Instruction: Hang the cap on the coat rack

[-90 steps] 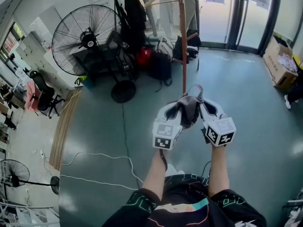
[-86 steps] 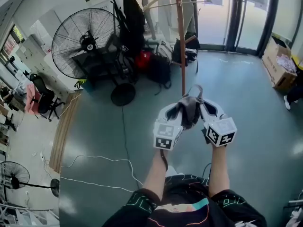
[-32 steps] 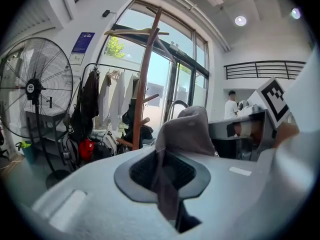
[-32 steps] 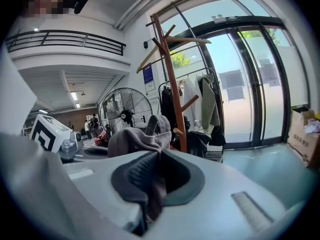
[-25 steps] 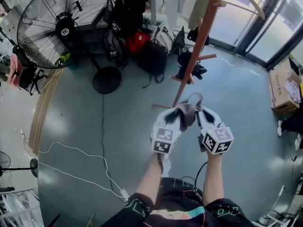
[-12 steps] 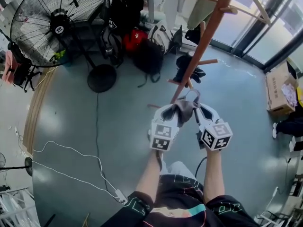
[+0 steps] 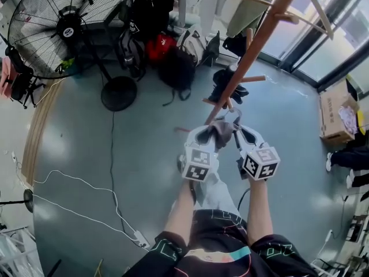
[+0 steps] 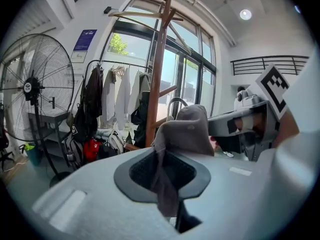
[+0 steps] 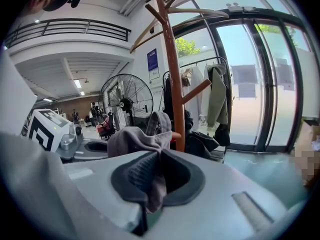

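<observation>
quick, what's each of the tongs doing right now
left tongs: closed, holding one side of the grey cap
right tongs: closed, holding the other side of the cap

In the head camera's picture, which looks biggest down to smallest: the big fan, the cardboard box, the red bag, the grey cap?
1. fan
2. cardboard box
3. red bag and cap: about alike; the cap is nearer the camera, so I leave them unranked.

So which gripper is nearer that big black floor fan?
Left. Both clamp the grey cap; the left gripper is on the black fan's side, the right gripper beyond it, towards the cardboard box.
</observation>
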Motion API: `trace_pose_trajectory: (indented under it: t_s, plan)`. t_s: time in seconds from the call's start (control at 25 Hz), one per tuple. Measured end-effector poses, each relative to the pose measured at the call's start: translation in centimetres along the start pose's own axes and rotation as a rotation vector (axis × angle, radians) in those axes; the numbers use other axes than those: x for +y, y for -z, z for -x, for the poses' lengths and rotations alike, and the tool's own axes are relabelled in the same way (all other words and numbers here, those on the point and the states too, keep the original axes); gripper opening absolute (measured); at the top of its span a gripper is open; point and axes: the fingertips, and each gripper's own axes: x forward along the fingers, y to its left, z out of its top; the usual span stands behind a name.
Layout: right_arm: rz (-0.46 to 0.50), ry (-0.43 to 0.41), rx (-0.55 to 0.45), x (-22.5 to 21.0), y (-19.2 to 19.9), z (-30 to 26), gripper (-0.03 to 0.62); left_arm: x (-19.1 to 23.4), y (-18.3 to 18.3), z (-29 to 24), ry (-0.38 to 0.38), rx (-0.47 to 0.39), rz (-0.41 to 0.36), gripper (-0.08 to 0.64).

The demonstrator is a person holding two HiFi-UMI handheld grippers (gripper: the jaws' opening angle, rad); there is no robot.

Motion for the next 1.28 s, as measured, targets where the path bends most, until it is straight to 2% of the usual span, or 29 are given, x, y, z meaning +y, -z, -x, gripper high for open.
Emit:
trace_pose_trajectory:
  t_s: [0.8,1.28]
  plan:
    - [-0.075,-0.071,0.061,-3.6,2.0,-6.5,0.015,2.8,2.5,-5.4,-0.039,0.113,0.035,0.048]
    - [-0.102,-0.125,0.098,-5.4,3.0,-9.9,0.015,4.0,3.7,-8.2,-0.066,0.135,0.089,0.049]
